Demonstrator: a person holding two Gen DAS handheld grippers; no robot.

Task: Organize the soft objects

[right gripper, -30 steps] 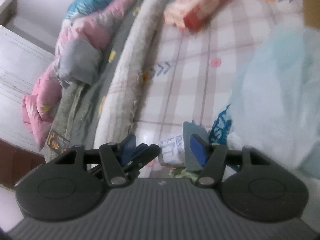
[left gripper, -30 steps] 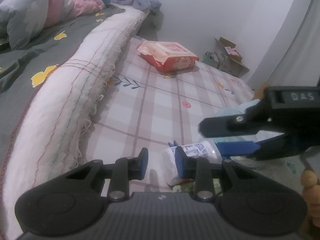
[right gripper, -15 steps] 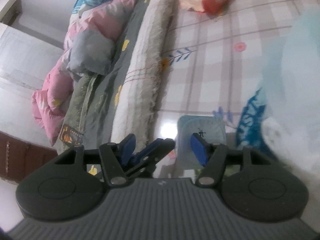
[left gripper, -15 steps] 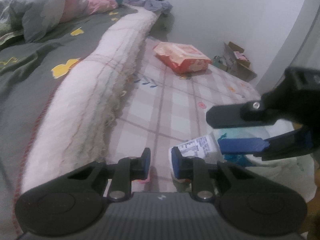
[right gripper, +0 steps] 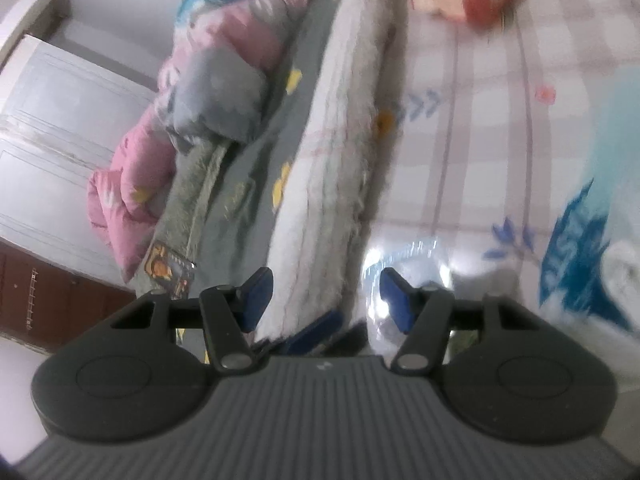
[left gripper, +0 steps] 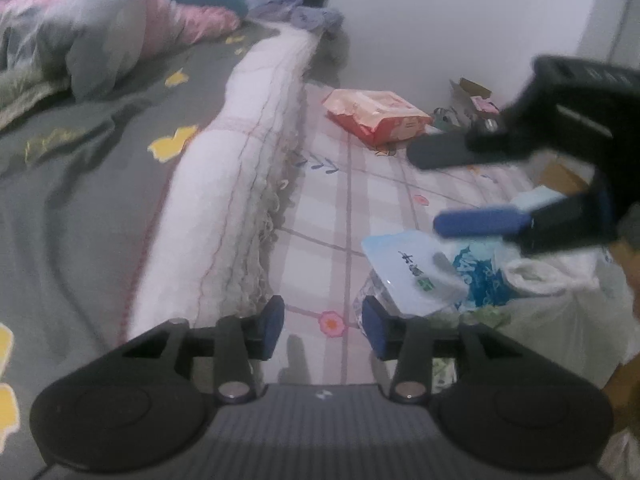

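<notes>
Left tongs (left gripper: 323, 327): jaws just spread wider, nothing between the pads.
Right tongs (right gripper: 326, 295): spread, empty.
Pale blue packet (left gripper: 416, 276): lower right, just beyond the left tongs' right pad, on the checked sheet (left gripper: 348, 200).
Red packet (left gripper: 376, 114): upper centre, farther off.
White rolled blanket (left gripper: 240, 184): centre left.

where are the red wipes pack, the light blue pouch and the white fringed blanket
red wipes pack (left gripper: 378, 114), left wrist view, top face
light blue pouch (left gripper: 412, 276), left wrist view, printed front
white fringed blanket (left gripper: 236, 184), left wrist view, middle of the roll
</notes>
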